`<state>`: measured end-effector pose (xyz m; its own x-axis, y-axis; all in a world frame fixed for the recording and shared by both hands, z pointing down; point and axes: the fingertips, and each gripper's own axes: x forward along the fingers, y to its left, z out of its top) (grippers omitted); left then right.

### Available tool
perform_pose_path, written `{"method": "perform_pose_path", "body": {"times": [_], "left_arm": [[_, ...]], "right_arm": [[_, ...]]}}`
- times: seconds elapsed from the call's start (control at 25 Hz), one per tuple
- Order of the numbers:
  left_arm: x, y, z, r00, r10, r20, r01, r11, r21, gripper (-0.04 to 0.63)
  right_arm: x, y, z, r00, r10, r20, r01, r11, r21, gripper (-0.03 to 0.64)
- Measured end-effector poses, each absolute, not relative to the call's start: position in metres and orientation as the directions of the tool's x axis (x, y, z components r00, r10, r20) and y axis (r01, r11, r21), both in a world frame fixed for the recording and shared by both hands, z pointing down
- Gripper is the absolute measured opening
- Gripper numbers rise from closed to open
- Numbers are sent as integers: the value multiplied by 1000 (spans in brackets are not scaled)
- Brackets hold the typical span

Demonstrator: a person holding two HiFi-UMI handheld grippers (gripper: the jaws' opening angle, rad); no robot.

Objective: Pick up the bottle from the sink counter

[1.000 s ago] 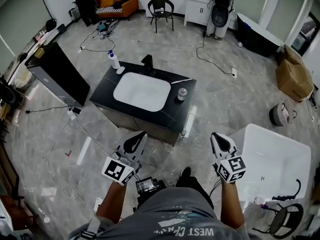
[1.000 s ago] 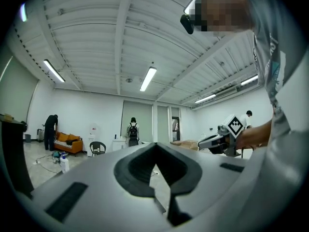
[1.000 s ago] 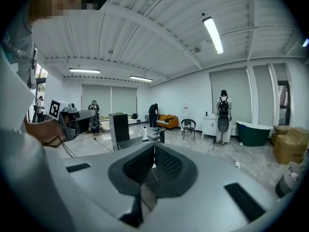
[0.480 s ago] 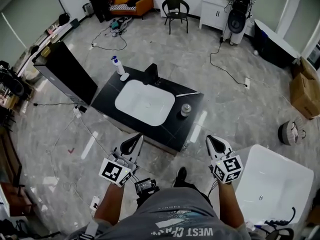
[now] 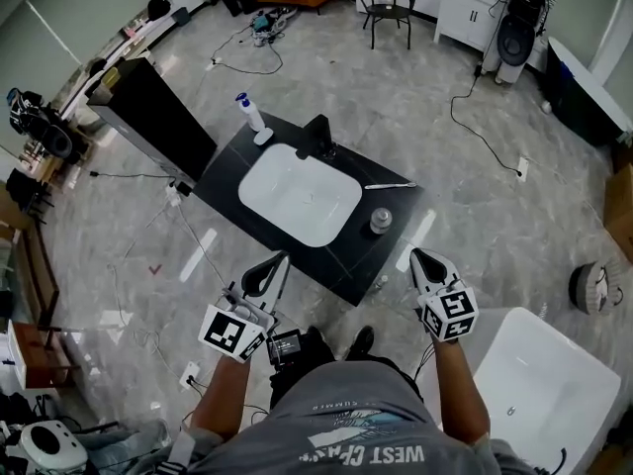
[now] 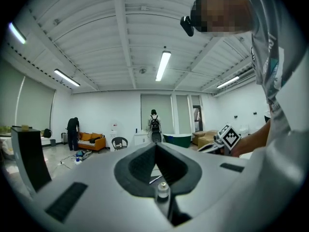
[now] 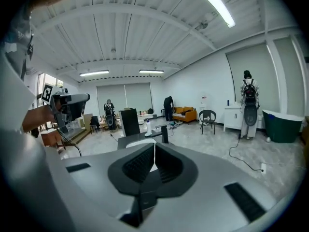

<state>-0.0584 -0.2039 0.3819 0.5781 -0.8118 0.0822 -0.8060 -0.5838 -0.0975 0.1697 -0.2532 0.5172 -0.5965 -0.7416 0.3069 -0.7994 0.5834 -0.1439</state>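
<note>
The bottle (image 5: 249, 113), white with a blue pump top, stands upright on the far left corner of the black sink counter (image 5: 364, 255); in the right gripper view the bottle (image 7: 147, 126) shows small beside the faucet. My left gripper (image 5: 277, 261) hangs short of the counter's near edge, its jaws shut and empty (image 6: 155, 146). My right gripper (image 5: 416, 256) is off the counter's near right corner, jaws also shut with nothing in them (image 7: 154, 149). Both are far from the bottle, with the white basin (image 5: 302, 194) between.
A black faucet (image 5: 318, 137) stands behind the basin. A small grey jar (image 5: 380, 222) and a thin stick (image 5: 389, 185) lie on the counter's right side. A tall black cabinet (image 5: 153, 117) stands left, a white tub (image 5: 539, 384) right, and cables cross the floor.
The person has stepped toward the counter. Both grippers, still shut, now sit nearer its near edge, and the counter appears closer in the head view.
</note>
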Motion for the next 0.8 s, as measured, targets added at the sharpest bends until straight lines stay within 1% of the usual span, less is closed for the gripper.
{"method": "perform_pose_path", "body": {"times": [0.2,0.56,0.8], "left_arm": [[-63,-220,386,571,-817,85,-812,-577,-86,3],[-75,-250,400,609,-784,118,-785,-617,-52,3],[-78,-261,414,628,-764,147,-770,-638,-25,3]], "right_arm": [[166,-274,539,-592,-739,322,-802,581,-139,3],[152,-303,575,-561,-750,349,-823,552,-137,11],[144,-320,604,-545,-748,380,-833,534,-143,95]]}}
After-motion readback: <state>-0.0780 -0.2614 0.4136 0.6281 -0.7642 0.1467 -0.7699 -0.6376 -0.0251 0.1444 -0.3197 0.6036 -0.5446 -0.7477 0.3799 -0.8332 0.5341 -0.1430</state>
